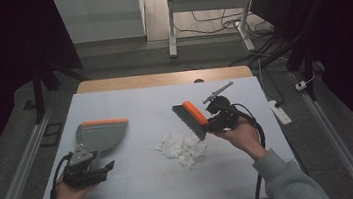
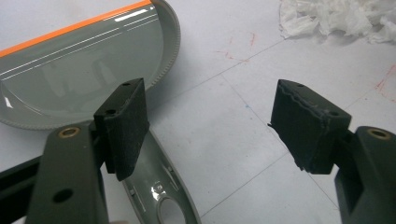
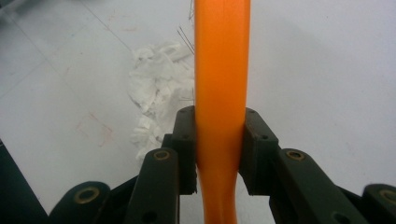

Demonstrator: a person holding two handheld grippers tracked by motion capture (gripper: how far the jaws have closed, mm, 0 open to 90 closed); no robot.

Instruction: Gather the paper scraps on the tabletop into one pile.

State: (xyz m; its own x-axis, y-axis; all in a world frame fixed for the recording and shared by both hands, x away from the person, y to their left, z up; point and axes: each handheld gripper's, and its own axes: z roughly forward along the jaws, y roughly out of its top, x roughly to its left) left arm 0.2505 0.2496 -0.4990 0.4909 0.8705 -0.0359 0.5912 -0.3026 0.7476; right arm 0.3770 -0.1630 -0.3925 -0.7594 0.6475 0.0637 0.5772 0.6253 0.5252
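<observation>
Here, white tabletop (image 1: 149, 183): left gripper (image 1: 102, 167) open beside grey dustpan (image 1: 99, 136), right gripper (image 1: 211, 124) clamped on orange brush (image 1: 193, 119) above torn paper pile (image 1: 182, 148). Beyond: grey floor (image 1: 124, 60), desk legs (image 1: 172, 24), cables (image 1: 216, 22).

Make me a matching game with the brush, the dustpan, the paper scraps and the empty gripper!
Things:
1. brush
2. dustpan
3. paper scraps
4. left gripper

Places or states:
A. piled in the middle of the table
B. jaws apart, nothing between them
C. lying flat on the left side of the table, orange strip along its front edge
D. clamped by its orange handle in the right gripper, lifted above the pile

Pairs: 1-D, 2-C, 3-A, 4-B
</observation>
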